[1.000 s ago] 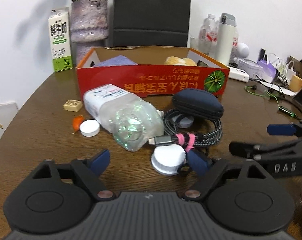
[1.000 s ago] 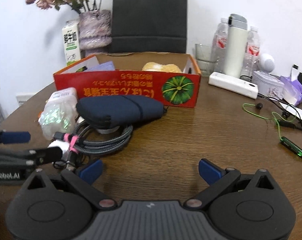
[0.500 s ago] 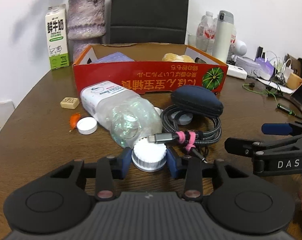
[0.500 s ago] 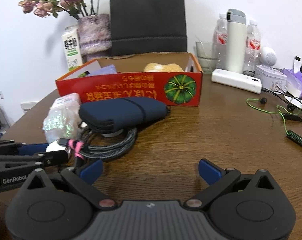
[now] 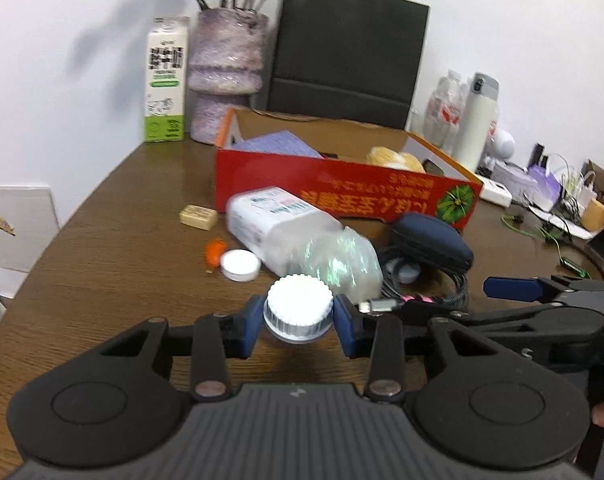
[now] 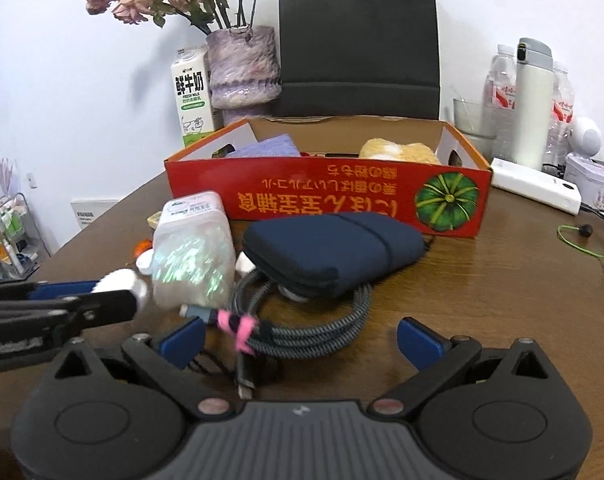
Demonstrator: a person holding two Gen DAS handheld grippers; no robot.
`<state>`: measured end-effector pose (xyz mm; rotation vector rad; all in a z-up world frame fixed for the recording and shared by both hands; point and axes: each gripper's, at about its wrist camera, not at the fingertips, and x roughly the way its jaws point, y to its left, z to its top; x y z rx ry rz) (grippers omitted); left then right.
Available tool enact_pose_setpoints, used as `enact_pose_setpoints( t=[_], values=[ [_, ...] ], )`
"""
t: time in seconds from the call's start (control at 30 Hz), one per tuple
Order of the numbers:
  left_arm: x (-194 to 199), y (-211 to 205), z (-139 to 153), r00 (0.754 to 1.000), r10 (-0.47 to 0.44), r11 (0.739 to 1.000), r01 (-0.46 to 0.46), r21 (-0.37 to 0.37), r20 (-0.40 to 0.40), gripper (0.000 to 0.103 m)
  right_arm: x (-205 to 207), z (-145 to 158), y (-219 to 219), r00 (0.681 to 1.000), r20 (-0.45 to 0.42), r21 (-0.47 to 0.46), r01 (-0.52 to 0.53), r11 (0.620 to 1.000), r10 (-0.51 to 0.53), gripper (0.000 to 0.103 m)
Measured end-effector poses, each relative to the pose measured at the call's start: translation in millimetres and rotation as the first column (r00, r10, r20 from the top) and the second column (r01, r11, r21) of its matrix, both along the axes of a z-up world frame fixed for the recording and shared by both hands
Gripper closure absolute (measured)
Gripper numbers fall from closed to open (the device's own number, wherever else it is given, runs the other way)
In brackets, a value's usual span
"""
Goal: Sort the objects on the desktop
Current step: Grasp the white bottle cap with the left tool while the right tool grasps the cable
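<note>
My left gripper is shut on a white ribbed cap and holds it above the table, in front of a clear plastic bottle lying on its side. From the right wrist view the cap shows at the left gripper's tip. My right gripper is open and empty, just before a coiled grey cable with a pink tie. A dark blue pouch rests on the cable. A red cardboard box stands behind, holding a purple item and a yellow plush.
A small white lid, an orange bit and a tan block lie left of the bottle. A milk carton, vase and black bag stand behind. Bottles, a flask and cables are at right.
My left gripper closed on the white cap and lifted it off the table, tilting the view up. My right gripper moved nearer the cable and stayed open.
</note>
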<state>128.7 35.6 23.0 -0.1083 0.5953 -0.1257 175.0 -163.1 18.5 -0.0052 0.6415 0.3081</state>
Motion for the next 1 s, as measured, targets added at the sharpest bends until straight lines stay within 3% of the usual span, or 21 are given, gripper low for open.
enact_pose_setpoints(
  t=[0.1, 0.27, 0.5, 0.53, 0.63, 0.83, 1.0],
  values=[
    [0.4, 7.1, 0.8, 1.000, 0.013, 1.000, -0.013, -0.012, 0.000, 0.064, 7.9, -2.8, 8.2, 1.000, -0.018, -0.009, -0.017, 1.000, 0.017, 0.000],
    [-0.4, 13.0, 1.6, 1.000, 0.019, 1.000, -0.019, -0.022, -0.002, 0.064, 7.9, -9.6, 17.2, 0.997, -0.024, -0.107, -0.077, 0.991, 0.075, 0.000],
    [0.0, 11.0, 0.0, 1.000, 0.018, 1.000, -0.018, -0.015, -0.004, 0.064, 20.7, -14.1, 19.3, 0.997, -0.040, -0.089, -0.068, 0.994, 0.065, 0.000],
    [0.3, 10.9, -0.4, 1.000, 0.019, 1.000, -0.019, -0.014, -0.006, 0.064, 21.5, -14.0, 18.3, 0.997, -0.043, -0.080, -0.066, 0.995, 0.063, 0.001],
    [0.9, 10.2, -1.7, 1.000, 0.022, 1.000, -0.022, -0.011, -0.011, 0.064, 17.6, -11.7, 13.2, 0.999, -0.019, -0.069, -0.052, 0.996, 0.051, 0.019],
    [0.9, 9.1, -2.5, 1.000, 0.019, 1.000, -0.019, -0.010, -0.013, 0.064, 8.1, -10.5, 11.7, 0.999, -0.013, -0.091, -0.051, 0.995, 0.050, 0.021],
    [0.4, 9.4, -2.4, 1.000, 0.019, 1.000, -0.019, -0.019, -0.006, 0.064, -7.3, -4.3, 1.9, 0.998, 0.001, -0.047, -0.064, 0.997, 0.064, 0.022]
  ],
)
